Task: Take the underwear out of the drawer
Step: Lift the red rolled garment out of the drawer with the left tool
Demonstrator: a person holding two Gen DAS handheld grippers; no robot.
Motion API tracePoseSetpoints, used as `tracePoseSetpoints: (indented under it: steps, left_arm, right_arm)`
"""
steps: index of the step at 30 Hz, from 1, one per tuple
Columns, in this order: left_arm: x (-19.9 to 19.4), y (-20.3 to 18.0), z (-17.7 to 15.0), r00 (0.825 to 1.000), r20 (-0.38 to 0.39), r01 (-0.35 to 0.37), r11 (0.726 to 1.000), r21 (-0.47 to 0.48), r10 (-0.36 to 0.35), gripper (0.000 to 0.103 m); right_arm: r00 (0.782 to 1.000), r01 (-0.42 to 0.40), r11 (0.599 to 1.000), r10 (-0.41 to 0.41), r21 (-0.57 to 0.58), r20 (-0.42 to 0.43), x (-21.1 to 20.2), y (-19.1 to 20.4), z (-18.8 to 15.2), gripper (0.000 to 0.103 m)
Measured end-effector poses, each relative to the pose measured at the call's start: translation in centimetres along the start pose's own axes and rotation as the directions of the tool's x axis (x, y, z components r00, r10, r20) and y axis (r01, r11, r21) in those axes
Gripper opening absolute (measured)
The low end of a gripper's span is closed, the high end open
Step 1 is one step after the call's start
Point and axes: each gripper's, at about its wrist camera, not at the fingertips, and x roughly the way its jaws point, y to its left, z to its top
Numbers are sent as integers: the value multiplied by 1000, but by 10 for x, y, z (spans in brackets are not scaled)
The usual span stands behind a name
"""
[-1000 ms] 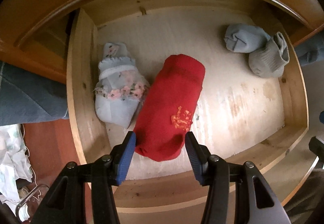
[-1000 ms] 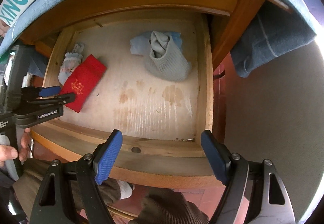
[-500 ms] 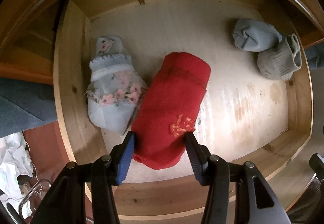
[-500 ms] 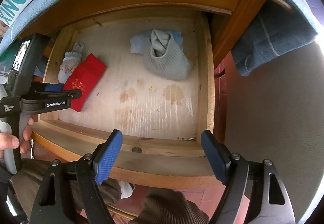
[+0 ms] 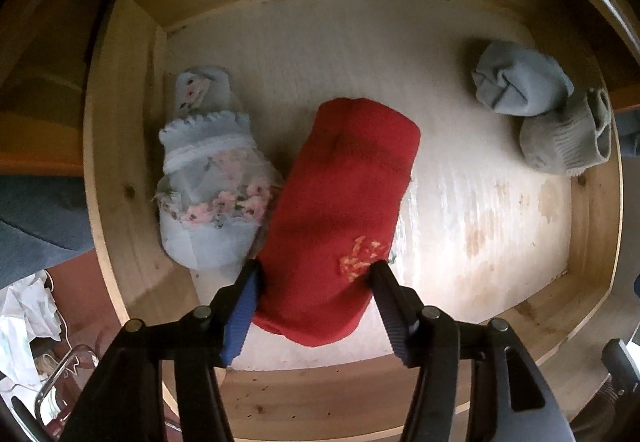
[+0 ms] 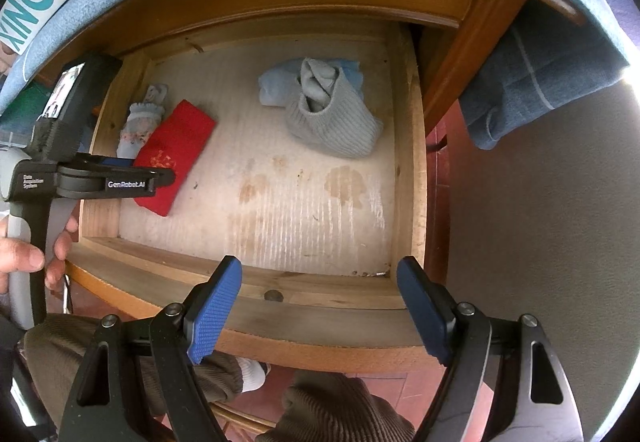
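A rolled red underwear (image 5: pixel 344 210) with a small orange print lies in the left part of the open wooden drawer (image 5: pixel 116 162). A pale blue floral roll (image 5: pixel 212 194) touches its left side. My left gripper (image 5: pixel 315 270) points straight down over the red roll's near end. Its jaws are opening and straddle the roll, one fingertip on each side. In the right wrist view the red roll (image 6: pixel 176 150) and the left gripper (image 6: pixel 148 169) sit at the drawer's left. My right gripper (image 6: pixel 318 270) hangs open and empty above the drawer's front edge (image 6: pixel 320 298).
A grey ribbed sock bundle (image 5: pixel 560 146) and a light blue one (image 5: pixel 520 90) lie in the far right corner. A blue cloth (image 6: pixel 532 82) hangs right of the drawer. A person's hand (image 6: pixel 24 254) holds the left gripper; knees show below the drawer front.
The left gripper has come lower and further over the red roll, which now fills more of its view, and its jaws stand slightly wider. The right gripper has not moved.
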Motion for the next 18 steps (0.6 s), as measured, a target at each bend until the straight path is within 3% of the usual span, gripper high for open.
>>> tracePoseSetpoints:
  steps: [5,10,18]
  left_arm:
    - [1,3,2,1000,12,14,1000,-8,-14,57]
    - [0,3,-4,1000,28,0,1000,10,-1,47]
    - [1,-5,-21,1000,25,-6,1000,-9,6,41]
  right_arm:
    - [1000,0,1000,0,-1,0,0,0,0,77]
    - [1000,2,1000,-2,0,1,0,1,0,77]
    - [1000,10,1000,-10,-3,2,-2,2,1,77]
